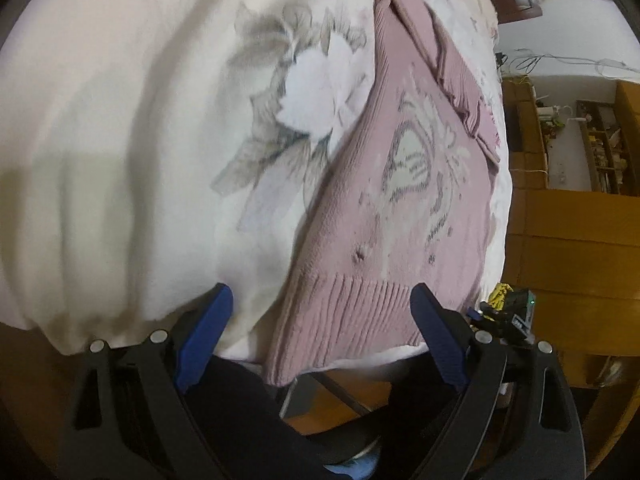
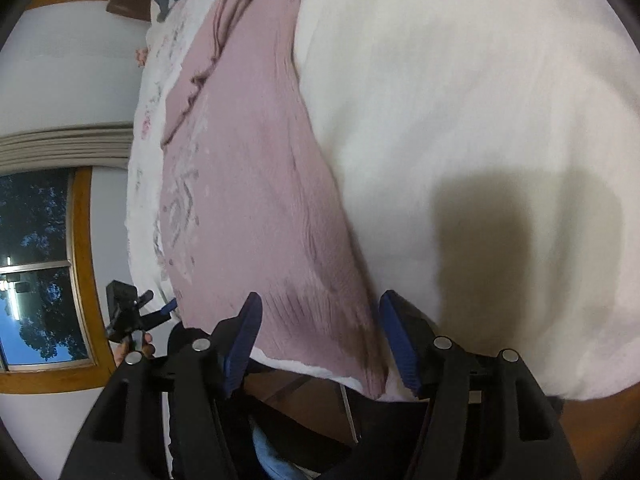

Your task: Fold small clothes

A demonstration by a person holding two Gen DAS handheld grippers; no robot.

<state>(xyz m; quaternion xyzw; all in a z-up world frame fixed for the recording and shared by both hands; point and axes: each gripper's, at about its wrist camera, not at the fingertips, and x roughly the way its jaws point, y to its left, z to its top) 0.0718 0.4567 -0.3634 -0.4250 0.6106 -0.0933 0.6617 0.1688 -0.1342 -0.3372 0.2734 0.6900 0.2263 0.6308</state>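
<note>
In your left wrist view, the left side of the frame is all white bedsheet (image 1: 100, 140), with a grey flower print (image 1: 296, 116) just left of centre. Right of that lies the pink knit sweater (image 1: 384, 208), flat on the bed, its ribbed hem (image 1: 344, 320) hanging over the near edge at the bottom centre. Your left hand-held gripper (image 1: 322, 334) is released, blue pads spread wide either side of that hem, not touching it as far as I can tell. Wooden shelves (image 1: 600, 148) fill the far right.

In the right wrist view, there's a window (image 2: 36, 272) at far left, and you can spot the other gripper at lower left beside the sweater's hem corner. The pink sweater (image 2: 248, 184) runs from the upper centre down to the bottom centre. Your right hand-held gripper (image 2: 320, 340) is also released, pads straddling the sweater's lower corner at the bed edge. White sheet (image 2: 480, 100) and a dark shadow (image 2: 520, 232) take up the right.
</note>
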